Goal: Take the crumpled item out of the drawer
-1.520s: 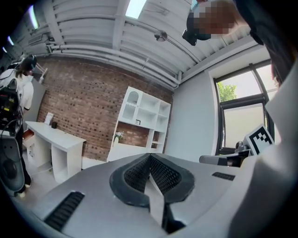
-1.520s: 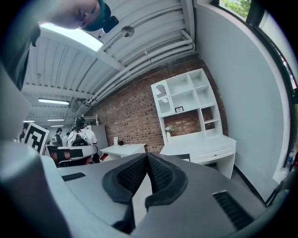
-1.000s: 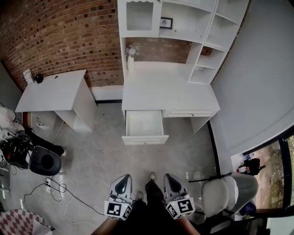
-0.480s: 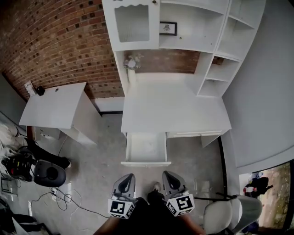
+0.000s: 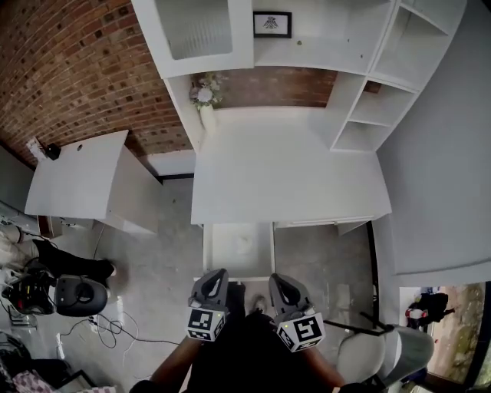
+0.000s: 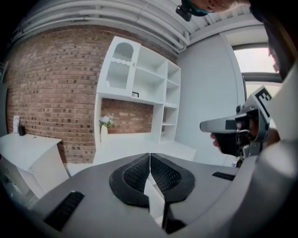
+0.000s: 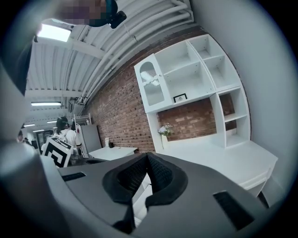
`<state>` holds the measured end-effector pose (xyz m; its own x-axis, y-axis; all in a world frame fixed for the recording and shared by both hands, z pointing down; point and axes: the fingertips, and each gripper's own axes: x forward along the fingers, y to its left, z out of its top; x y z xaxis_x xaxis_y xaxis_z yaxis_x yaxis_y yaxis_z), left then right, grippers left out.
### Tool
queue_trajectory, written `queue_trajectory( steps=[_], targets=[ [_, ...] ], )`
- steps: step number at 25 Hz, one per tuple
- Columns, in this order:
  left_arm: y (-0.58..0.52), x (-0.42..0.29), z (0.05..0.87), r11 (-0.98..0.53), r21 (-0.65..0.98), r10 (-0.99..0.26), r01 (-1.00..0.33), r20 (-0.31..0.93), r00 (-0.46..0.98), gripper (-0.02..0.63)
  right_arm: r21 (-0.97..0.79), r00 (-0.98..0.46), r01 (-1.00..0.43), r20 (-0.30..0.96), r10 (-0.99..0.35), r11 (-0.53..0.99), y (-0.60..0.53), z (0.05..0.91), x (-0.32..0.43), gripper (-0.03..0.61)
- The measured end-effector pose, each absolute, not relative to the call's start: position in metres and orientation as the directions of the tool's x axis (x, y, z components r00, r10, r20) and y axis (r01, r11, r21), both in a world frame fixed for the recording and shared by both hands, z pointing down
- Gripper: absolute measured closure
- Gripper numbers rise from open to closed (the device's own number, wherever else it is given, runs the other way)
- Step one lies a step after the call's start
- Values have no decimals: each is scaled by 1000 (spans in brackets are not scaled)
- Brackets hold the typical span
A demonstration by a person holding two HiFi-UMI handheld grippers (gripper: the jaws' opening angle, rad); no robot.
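Observation:
The white desk [image 5: 291,176] has its left drawer [image 5: 215,249] pulled out toward me. A small pale crumpled item [image 5: 244,244] lies inside it, near the middle. My left gripper [image 5: 219,273] hovers just short of the drawer's front edge, shut and empty. My right gripper [image 5: 274,279] is beside it on the right, also shut with nothing held. In the left gripper view the pads of the left gripper [image 6: 150,156] meet, and the right gripper [image 6: 233,126] shows at the right. In the right gripper view the pads of the right gripper [image 7: 147,156] touch too.
A hutch with shelves [image 5: 368,69] stands on the desk, with a flower vase [image 5: 204,98] and a framed picture [image 5: 271,23]. A second white desk [image 5: 77,173] is at the left, a black stool [image 5: 78,294] and cables [image 5: 115,326] on the floor, a pale chair [image 5: 368,355] at lower right.
The view has closed in on the desk. The open drawer now lies right in front of both grippers. Both stay shut.

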<state>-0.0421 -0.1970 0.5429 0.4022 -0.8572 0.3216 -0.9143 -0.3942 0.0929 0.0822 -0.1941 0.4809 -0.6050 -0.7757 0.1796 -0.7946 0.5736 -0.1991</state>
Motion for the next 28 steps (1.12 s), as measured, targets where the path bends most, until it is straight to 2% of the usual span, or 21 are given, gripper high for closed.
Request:
queue_trajectory(
  steps=[5, 10, 15, 17, 22, 28],
  targets=[
    [-257, -42, 601, -432, 110, -791, -895, 431, 435, 586, -193, -570, -821, 217, -792, 538, -243, 492, 80, 565],
    [-296, -43, 687, -500, 154, -654, -852, 578, 488, 584, -220, -549, -834, 236, -802, 506, -291, 500, 67, 565],
    [-327, -45, 766, -506, 215, -525, -835, 691, 496, 580, -233, -532, -846, 286, -797, 480, -324, 518, 61, 565],
    [-336, -48, 798, -504, 223, -483, -834, 728, 486, 529, -236, -530, -847, 304, -791, 477, -333, 526, 58, 565],
    [-345, -48, 874, -450, 278, -373, -849, 805, 461, 469, -248, -528, -849, 340, -778, 467, -351, 545, 59, 565],
    [-352, -41, 944, -372, 303, -295, -877, 858, 421, 451, -265, -533, -846, 402, -744, 462, -364, 579, 60, 565]
  ],
)
